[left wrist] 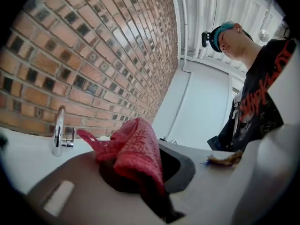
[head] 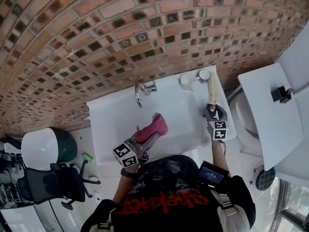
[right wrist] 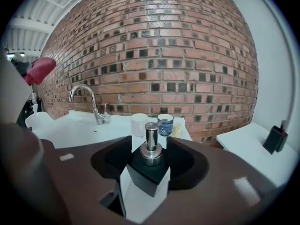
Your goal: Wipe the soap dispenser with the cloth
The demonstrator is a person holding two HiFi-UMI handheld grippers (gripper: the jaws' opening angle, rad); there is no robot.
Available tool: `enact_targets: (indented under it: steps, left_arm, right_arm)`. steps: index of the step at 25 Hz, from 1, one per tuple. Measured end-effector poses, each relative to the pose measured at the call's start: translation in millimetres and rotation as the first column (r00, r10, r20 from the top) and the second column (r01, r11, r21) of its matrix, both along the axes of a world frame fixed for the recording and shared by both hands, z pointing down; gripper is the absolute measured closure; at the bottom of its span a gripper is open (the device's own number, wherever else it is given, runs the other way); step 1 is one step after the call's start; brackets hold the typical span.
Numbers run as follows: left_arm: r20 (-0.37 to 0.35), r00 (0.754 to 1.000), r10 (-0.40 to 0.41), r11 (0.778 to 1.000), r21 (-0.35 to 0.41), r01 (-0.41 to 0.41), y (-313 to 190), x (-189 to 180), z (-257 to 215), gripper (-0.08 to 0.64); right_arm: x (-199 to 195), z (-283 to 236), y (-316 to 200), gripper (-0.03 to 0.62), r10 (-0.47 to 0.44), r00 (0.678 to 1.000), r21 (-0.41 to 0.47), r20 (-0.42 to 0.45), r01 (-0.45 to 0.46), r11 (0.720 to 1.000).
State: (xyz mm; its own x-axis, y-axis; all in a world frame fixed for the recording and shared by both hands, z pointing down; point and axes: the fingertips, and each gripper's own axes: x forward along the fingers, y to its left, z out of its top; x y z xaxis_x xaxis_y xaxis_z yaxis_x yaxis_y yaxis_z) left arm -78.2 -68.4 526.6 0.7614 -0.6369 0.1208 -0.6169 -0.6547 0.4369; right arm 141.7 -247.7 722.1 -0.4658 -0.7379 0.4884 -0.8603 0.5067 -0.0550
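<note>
The black square soap dispenser (right wrist: 146, 171) with its steel pump (head: 211, 108) stands on the white sink's right rim (head: 223, 100). My right gripper (right wrist: 150, 159) stands open around it, one jaw on each side of the body, and I see no firm press. In the head view the right gripper (head: 213, 112) is at the rim's near right. My left gripper (head: 146, 139) hangs over the basin's front, shut on the pink cloth (head: 154, 126). The cloth (left wrist: 136, 146) bunches up and drapes over that gripper's (left wrist: 140, 175) jaws.
A chrome faucet (head: 139, 92) rises at the back of the sink. A white cup (right wrist: 139, 124) and a blue-patterned cup (right wrist: 165, 124) stand behind the dispenser beside a beige item (head: 211, 92). Right of the sink is a white ledge (head: 268, 120) with a black holder (head: 281, 94).
</note>
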Motion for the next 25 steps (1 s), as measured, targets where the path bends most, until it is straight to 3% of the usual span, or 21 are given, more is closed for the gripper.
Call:
enact_targets:
  steps: [5,7,9,12,18,22,25]
  left_arm:
    - [-0.015,0.999,-0.038,0.999,0.004,0.038,-4.8,-10.7,2.2,0.511]
    - [-0.018,0.999,-0.031,0.999,0.012,0.031,-8.8,-10.4,1.7,0.511]
    - [-0.020,1.000,-0.017,1.000,0.017,0.017,-14.3,-7.3,-0.6,0.511]
    - [-0.026,0.999,0.027,0.999,0.024,-0.026,-23.3,3.2,-0.8,0.511]
    - [-0.067,0.987,0.144,0.990,0.015,-0.144,-29.9,35.5,2.2,0.511]
    - [-0.124,0.957,0.264,0.964,-0.001,-0.266,-27.6,62.9,-1.7,0.511]
    - [-0.150,0.909,0.388,0.917,-0.033,-0.397,-16.8,85.9,0.0,0.511]
  right_arm:
    - [-7.8,12.3,-16.0,0.388,-0.016,0.999,-0.009,-0.046,0.015,1.000]
    - [-10.1,10.7,-15.8,0.387,-0.023,0.998,0.016,-0.054,0.024,1.000]
    - [-13.7,9.1,-11.2,0.439,-0.048,0.997,0.034,-0.058,0.050,0.998]
    - [-18.8,4.5,1.2,0.442,-0.106,0.992,0.036,-0.072,0.109,0.993]
    - [-33.9,-62.5,45.0,0.443,-0.220,0.974,0.112,0.046,0.214,0.970]
    - [-48.7,-128.5,70.1,0.442,-0.300,0.951,0.215,0.073,0.279,0.936]
    - [-64.1,-167.3,90.2,0.442,-0.366,0.929,0.280,0.063,0.336,0.900]
